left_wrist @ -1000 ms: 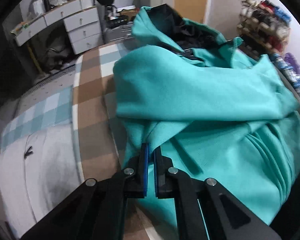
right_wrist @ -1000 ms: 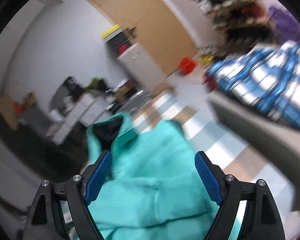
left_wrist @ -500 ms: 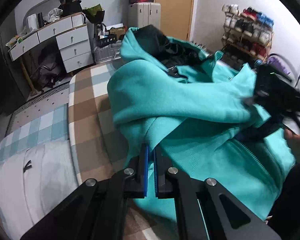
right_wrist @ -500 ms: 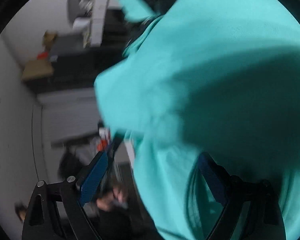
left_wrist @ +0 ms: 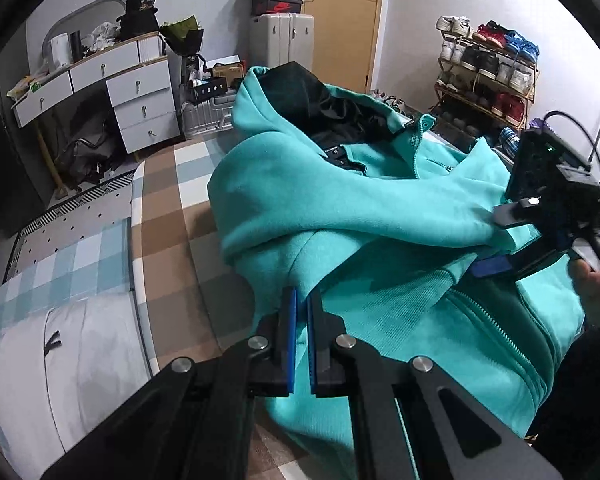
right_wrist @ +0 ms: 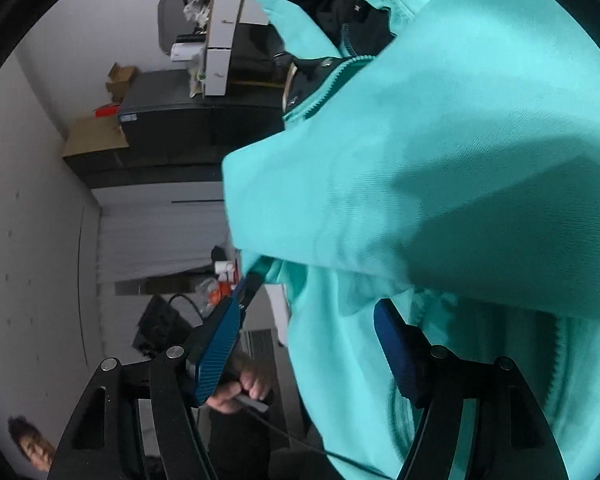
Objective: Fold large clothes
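Observation:
A teal zip hoodie point(left_wrist: 372, 216) with a black lining lies bunched on the checked bed cover point(left_wrist: 168, 216). One sleeve is folded across its front. My left gripper point(left_wrist: 302, 312) is shut on the hoodie's lower left edge. My right gripper point(right_wrist: 308, 332) is open, rolled on its side, with hoodie fabric point(right_wrist: 420, 184) between its wide-apart jaws. In the left wrist view the right gripper point(left_wrist: 500, 240) is at the hoodie's right side, where the sleeve end lies.
A white drawer unit point(left_wrist: 140, 96) and a suitcase point(left_wrist: 282, 40) stand beyond the bed. A shoe rack point(left_wrist: 488, 72) stands at the right wall. A white pillow point(left_wrist: 60, 368) lies at the left.
My right gripper has swung down, rolled over and come in onto the hoodie's right side. My left gripper has stayed shut on the hoodie and lifted a little.

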`<state>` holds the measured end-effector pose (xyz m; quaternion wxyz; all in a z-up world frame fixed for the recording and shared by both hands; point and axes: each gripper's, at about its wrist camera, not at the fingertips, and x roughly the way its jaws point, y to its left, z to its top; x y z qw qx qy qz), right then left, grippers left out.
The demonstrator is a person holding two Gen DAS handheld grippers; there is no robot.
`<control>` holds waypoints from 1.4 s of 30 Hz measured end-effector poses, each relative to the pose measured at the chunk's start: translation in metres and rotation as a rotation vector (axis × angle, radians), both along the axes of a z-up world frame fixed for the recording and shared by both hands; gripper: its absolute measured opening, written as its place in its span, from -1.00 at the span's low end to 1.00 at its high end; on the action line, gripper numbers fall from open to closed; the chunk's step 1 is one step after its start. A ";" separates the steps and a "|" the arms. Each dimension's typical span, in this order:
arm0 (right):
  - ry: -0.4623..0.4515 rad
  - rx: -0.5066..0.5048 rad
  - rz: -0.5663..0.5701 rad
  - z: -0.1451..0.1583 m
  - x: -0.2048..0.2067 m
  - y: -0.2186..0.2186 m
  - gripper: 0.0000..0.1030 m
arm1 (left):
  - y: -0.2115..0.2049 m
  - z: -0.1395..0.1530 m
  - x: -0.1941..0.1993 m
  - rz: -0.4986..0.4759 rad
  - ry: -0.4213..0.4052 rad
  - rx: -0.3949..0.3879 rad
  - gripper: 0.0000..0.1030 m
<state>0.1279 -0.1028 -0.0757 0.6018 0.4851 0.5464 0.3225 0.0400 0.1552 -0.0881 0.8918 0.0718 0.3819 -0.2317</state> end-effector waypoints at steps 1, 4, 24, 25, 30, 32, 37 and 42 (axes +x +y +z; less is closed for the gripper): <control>0.010 0.004 -0.012 -0.003 -0.006 -0.004 0.37 | 0.000 0.001 0.000 -0.001 0.001 0.001 -0.99; 0.003 0.039 -0.044 -0.005 0.000 -0.006 0.25 | 0.000 0.004 0.000 -0.003 -0.005 -0.004 -0.99; -0.238 -0.494 -0.248 0.074 0.013 -0.063 -0.89 | -0.029 -0.034 -0.018 -0.111 0.046 0.185 -1.00; -0.186 -0.476 -0.235 0.057 0.012 -0.067 -0.89 | -0.027 -0.036 -0.018 -0.120 0.047 0.197 -1.00; 0.044 -0.284 -0.207 -0.013 -0.001 -0.094 -0.88 | -0.008 -0.045 -0.023 -0.132 0.091 0.215 -1.00; 0.043 -0.272 -0.135 -0.016 -0.014 -0.092 -0.86 | 0.001 -0.027 -0.033 -0.177 0.074 0.112 -1.00; -0.121 -0.383 -0.055 0.036 -0.050 -0.099 -0.85 | 0.001 0.045 -0.050 -0.164 -0.093 -0.119 -1.00; -0.349 -0.482 -0.175 0.086 -0.051 -0.128 -0.85 | -0.053 0.068 -0.010 -0.140 -0.105 -0.126 -1.00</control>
